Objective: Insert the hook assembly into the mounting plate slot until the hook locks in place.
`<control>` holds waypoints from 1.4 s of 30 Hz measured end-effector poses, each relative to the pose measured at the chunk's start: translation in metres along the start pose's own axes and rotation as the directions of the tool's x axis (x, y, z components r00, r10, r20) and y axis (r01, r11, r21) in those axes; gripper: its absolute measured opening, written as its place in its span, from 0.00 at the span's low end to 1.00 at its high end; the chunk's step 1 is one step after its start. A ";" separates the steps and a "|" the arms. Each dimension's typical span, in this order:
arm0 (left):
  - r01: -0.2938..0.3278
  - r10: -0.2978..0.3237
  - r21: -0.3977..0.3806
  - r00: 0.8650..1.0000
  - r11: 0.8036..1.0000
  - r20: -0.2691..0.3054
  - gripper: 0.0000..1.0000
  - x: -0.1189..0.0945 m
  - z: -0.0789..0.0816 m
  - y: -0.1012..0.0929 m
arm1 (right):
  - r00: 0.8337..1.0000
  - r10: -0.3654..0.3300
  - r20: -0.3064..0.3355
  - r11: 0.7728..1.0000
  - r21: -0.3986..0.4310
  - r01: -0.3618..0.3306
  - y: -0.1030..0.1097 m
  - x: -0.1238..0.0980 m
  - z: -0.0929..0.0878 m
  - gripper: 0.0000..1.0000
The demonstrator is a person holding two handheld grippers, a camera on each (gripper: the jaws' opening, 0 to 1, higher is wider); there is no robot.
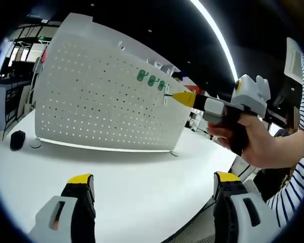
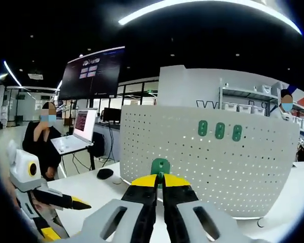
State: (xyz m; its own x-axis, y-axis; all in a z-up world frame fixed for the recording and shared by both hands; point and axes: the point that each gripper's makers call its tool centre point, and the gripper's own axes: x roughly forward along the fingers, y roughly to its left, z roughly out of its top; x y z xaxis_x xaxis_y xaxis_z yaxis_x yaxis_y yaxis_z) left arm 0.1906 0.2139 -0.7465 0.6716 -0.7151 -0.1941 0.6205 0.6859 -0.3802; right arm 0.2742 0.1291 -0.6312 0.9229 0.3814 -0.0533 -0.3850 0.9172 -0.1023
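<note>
In the left gripper view, my left gripper point(image 1: 154, 190) stood open and empty at 6 o'clock, clear of the pegboard point(image 1: 91, 101). My right gripper point(image 2: 160, 181) clamped the green hook point(image 2: 160, 166), aimed at the board below three mounted hooks point(image 2: 220, 130) at 1 o'clock, presumably for insertion.

Both views face pegboard point(image 1: 106, 96) point(image 2: 213, 157) across table; right view nearer, head-on.
</note>
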 end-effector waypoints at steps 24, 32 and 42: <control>-0.010 0.009 -0.024 1.000 1.000 -0.018 1.00 0.000 -0.005 0.004 | 0.985 -0.167 0.052 0.986 -0.018 0.169 -0.079 0.025 0.014 0.00; -0.014 0.013 -0.032 1.000 0.999 -0.024 1.00 0.000 -0.006 0.005 | 0.974 -0.216 0.066 0.976 -0.006 0.217 -0.108 0.033 0.018 0.00; -0.022 0.021 -0.039 0.999 0.999 -0.029 1.00 0.000 -0.007 0.007 | 0.957 -0.277 0.082 0.960 -0.004 0.279 -0.142 0.039 0.022 0.00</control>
State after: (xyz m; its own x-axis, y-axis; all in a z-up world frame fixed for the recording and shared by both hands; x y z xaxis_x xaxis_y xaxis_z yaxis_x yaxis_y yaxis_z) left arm 0.1925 0.2177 -0.7552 0.6723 -0.7044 -0.2279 0.5896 0.6956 -0.4105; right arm 0.3653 0.0168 -0.5970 0.9910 0.1201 0.0586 -0.1126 0.9867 -0.1173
